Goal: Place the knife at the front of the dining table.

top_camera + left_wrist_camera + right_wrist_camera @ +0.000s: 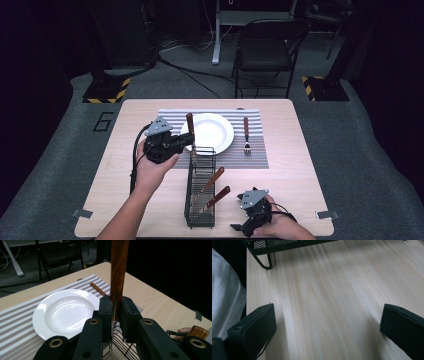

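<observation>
Gripping knife (119,267) upright beside plate (63,312) rim

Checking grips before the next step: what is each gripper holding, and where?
Left gripper holds a knife where the wooden handle meets the blade; right gripper holds nothing.

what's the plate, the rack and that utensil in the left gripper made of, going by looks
Plate: likely glazed white ceramic; glossy, with bright reflections.
Rack: black wire and mesh, probably coated metal, matte.
Utensil clamped in the left gripper: reddish-brown handle with visible grain, seemingly varnished wood; a thin grey metal-looking edge runs between the jaws.
</observation>
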Available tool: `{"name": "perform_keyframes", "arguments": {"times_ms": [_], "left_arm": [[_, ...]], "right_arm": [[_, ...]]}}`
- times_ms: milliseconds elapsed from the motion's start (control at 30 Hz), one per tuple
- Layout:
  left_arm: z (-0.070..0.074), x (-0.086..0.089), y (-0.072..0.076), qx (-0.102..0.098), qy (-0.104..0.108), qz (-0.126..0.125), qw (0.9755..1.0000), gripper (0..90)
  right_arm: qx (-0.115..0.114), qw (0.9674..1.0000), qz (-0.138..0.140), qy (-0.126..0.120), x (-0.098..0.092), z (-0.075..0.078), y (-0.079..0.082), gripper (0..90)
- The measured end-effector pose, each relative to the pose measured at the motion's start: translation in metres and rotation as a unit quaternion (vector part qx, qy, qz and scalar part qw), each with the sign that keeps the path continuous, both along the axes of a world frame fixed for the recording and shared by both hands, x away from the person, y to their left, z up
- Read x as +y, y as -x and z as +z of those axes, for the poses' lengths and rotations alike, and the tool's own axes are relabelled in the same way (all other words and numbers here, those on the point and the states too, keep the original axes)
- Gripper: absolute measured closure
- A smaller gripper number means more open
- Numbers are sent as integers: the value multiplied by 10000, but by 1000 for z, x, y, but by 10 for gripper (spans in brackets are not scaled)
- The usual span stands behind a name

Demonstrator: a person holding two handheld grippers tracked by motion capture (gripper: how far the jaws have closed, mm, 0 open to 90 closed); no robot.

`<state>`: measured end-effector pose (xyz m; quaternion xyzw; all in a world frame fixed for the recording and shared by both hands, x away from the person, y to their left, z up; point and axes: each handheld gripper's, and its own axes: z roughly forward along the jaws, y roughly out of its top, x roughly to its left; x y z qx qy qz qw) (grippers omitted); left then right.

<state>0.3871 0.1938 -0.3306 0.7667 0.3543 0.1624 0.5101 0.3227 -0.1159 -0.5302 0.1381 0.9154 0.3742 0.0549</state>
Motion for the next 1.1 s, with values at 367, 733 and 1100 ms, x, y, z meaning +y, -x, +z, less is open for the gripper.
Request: {"name": "perform_keyframes", "arguments": {"times_ms": [367, 733, 1100], "left_arm": [[27, 12, 4, -220, 10, 46, 9997, 803], [33, 28, -1, -255, -8, 248, 9994, 804], [11, 48, -11, -113, -43, 625, 9980, 805]], "right_arm": [[16, 10000, -3, -8, 0, 0, 0, 0], [16, 10000, -3, -14, 0, 0, 0, 0], [21, 10000, 0, -11, 0, 0, 0, 0]]}}
